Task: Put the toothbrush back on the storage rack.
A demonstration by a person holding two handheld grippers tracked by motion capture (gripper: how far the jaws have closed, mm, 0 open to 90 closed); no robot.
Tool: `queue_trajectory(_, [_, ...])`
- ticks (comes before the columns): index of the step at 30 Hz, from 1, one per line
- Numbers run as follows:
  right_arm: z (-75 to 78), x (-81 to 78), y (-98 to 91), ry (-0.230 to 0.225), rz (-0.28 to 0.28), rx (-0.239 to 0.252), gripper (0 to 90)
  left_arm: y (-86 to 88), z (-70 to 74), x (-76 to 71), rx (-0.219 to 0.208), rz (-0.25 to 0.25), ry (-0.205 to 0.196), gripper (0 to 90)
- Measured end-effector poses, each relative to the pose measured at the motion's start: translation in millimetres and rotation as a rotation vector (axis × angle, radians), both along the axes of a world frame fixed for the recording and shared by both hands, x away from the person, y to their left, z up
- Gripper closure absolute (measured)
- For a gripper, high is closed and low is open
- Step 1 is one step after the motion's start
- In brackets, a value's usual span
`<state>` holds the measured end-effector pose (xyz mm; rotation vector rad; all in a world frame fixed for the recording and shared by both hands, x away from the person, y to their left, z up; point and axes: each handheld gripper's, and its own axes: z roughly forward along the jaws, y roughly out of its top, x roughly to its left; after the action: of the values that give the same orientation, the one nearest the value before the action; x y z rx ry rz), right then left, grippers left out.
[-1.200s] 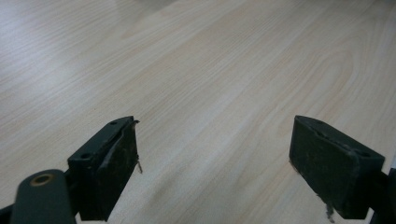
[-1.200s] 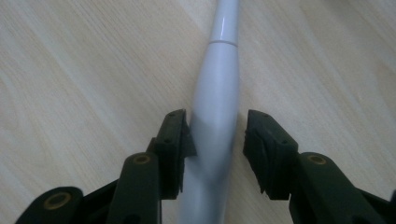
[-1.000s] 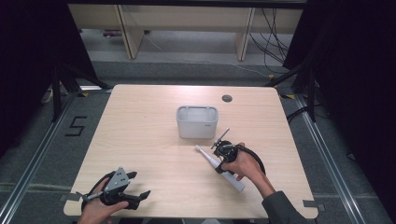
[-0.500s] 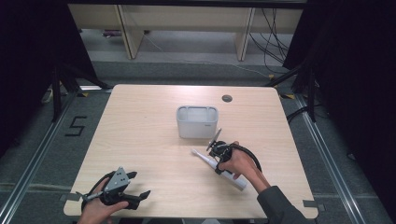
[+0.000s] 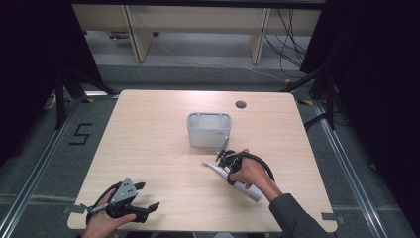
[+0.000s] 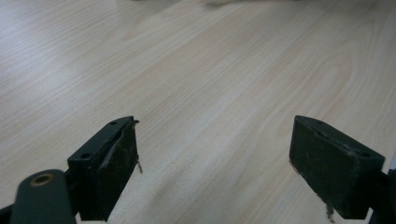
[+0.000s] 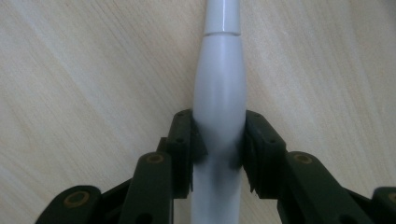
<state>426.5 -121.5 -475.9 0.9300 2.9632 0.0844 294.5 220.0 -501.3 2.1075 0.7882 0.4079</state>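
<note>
1. High view: the right gripper (image 5: 227,159) sits right of the tabletop's middle, just in front of a grey bin (image 5: 209,129) that stands near the centre, a little toward the far edge. Under the right hand lies a white electric toothbrush (image 5: 245,188), slanting from near the bin's front toward the near right corner. The left gripper (image 5: 143,198) rests by the near left corner, well apart from both.

2. Left gripper view: its two black jaws stand wide apart with nothing but bare tabletop (image 6: 210,74) between them, so it is idle.

3. Right gripper view: the jaws have just been closing and now press on both sides of the toothbrush's thick white handle (image 7: 218,107), whose narrower neck runs on toward the top of the frame. The brush looks to be lying on the wood.

4. Progress, as a judgement: the grasp is made; lifting the toothbrush and probably setting it in the bin are left.
</note>
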Motion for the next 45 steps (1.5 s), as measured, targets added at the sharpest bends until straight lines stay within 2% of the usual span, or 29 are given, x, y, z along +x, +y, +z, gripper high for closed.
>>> queue_trajectory(4, [0.7, -0.4, 2.5, 0.013, -0.015, -0.011, 66.4, -0.2, 0.2, 0.0, -0.001, 0.001, -0.001, 14.8])
queue_trajectory(5, [0.4, 1.5, 2.2, 0.001, 0.003, -0.041, 66.4, -0.6, 0.2, -0.3, -0.006, 0.002, -0.001, 14.8])
queue_trajectory(6, [0.4, 1.5, 2.1, 0.002, 0.003, -0.038, 66.4, -2.1, -0.5, -1.3, -0.034, 0.010, 0.001, 14.8])
queue_trajectory(7, [0.1, 2.0, 1.3, 0.001, 0.012, -0.037, 66.5, -2.6, -0.8, -1.3, -0.040, 0.011, 0.001, 14.8])
queue_trajectory(8, [0.0, 2.4, 1.0, 0.002, 0.015, -0.036, 66.5, -0.8, -0.2, -0.1, -0.006, 0.003, -0.002, 14.8])
queue_trajectory(10, [0.1, 1.8, 1.8, 0.004, 0.002, -0.044, 66.5, -1.1, -0.4, -0.4, -0.011, 0.005, 0.000, 14.8])
queue_trajectory(11, [0.1, 1.4, 2.6, 0.015, -0.009, -0.048, 66.5, -2.1, -0.4, -1.3, -0.031, 0.007, 0.000, 14.8])
queue_trajectory(13, [0.4, 2.2, 2.4, 0.018, 0.000, -0.052, 66.5, -2.1, -0.3, -1.3, -0.032, 0.008, 0.000, 14.8])
queue_trajectory(15, [0.4, 1.8, 1.9, 0.016, 0.000, -0.049, 66.5, -2.4, -0.9, -1.3, -0.041, 0.013, 0.000, 14.8])
queue_trajectory(16, [0.2, 1.2, 1.6, 0.018, 0.001, -0.036, 66.6, -1.2, 0.0, -0.8, -0.023, 0.004, 0.003, 14.8])
queue_trajectory(18, [0.1, 0.2, 2.2, 0.026, -0.006, -0.019, 66.6, -1.3, -0.1, -0.6, -0.026, 0.006, 0.002, 14.8])
queue_trajectory(19, [1.1, -0.6, -0.5, 0.045, -0.015, -0.006, 66.6, -1.4, -0.4, -0.6, -0.028, 0.008, 0.001, 14.8])
queue_trajectory(20, [1.7, 0.8, -3.2, 0.038, 0.011, -0.011, 66.7, -1.3, -0.5, -0.6, -0.027, 0.007, 0.002, 14.8])
queue_trajectory(21, [2.5, -1.0, -4.0, 0.043, -0.020, 0.003, 66.7, -1.3, -0.6, -0.7, -0.029, 0.008, 0.003, 14.8])
queue_trajectory(24, [7.5, -0.7, -11.0, 0.018, 0.003, 0.015, 66.7, -0.5, -0.3, -0.2, -0.017, 0.004, 0.003, 14.8])
queue_trajectory(28, [19.0, -4.9, -15.9, -0.013, -0.001, 0.075, 66.8, -0.8, -0.3, -0.3, -0.017, 0.003, 0.003, 14.8])
queue_trajectory(29, [24.4, -8.0, -17.0, -0.019, -0.026, 0.104, 66.8, -0.7, -0.3, -0.3, -0.016, 0.004, 0.004, 14.8])
queue_trajectory(30, [26.8, -7.5, -19.6, -0.040, -0.001, 0.129, 66.8, -0.7, -0.4, -0.6, -0.014, 0.007, 0.003, 14.8])
queue_trajectory(31, [33.0, -11.4, -21.0, -0.060, -0.029, 0.157, 66.8, -0.7, -0.4, -0.5, -0.013, 0.006, 0.003, 14.8])
queue_trajectory(32, [33.0, -11.4, -21.0, -0.060, -0.029, 0.157, 66.8, -0.7, -0.4, -0.5, -0.013, 0.006, 0.003, 14.8])
queue_trajectory(33, [42.2, -13.2, -27.9, -0.095, 0.003, 0.235, 66.8, -0.8, -0.5, -0.4, -0.015, 0.007, 0.004, 14.8])
queue_trajectory(35, [49.3, -15.9, -32.5, -0.108, -0.024, 0.298, 66.8, -1.0, -0.9, -0.3, -0.013, 0.003, 0.006, 14.8])
queue_trajectory(37, [55.5, -17.2, -37.0, -0.141, -0.035, 0.335, 66.8, -2.5, -1.6, -0.5, -0.033, 0.009, 0.008, 14.8])
queue_trajectory(38, [57.6, -16.5, -38.7, -0.149, -0.023, 0.363, 66.8, -1.1, -0.8, 0.0, -0.011, -0.001, 0.008, 14.8])
queue_trajectory(39, [60.6, -18.4, -39.0, -0.154, -0.055, 0.375, 66.8, -1.2, -0.9, 0.0, -0.013, 0.002, 0.008, 14.8])
queue_trajectory(40, [60.6, -18.4, -39.0, -0.154, -0.055, 0.375, 66.8, -1.2, -0.9, 0.0, -0.013, 0.002, 0.008, 14.8])
queue_trajectory(41, [63.9, -17.2, -39.8, -0.178, -0.040, 0.428, 66.8, -1.1, -1.0, 0.0, -0.015, 0.004, 0.008, 14.8])
queue_trajectory(42, [63.9, -17.2, -39.8, -0.178, -0.040, 0.428, 66.8, -1.1, -1.0, 0.0, -0.015, 0.004, 0.008, 14.8])
queue_trajectory(45, [69.9, -15.7, -41.3, -0.221, -0.046, 0.510, 66.8, -1.0, -1.1, -0.1, -0.015, 0.006, 0.007, 14.8])
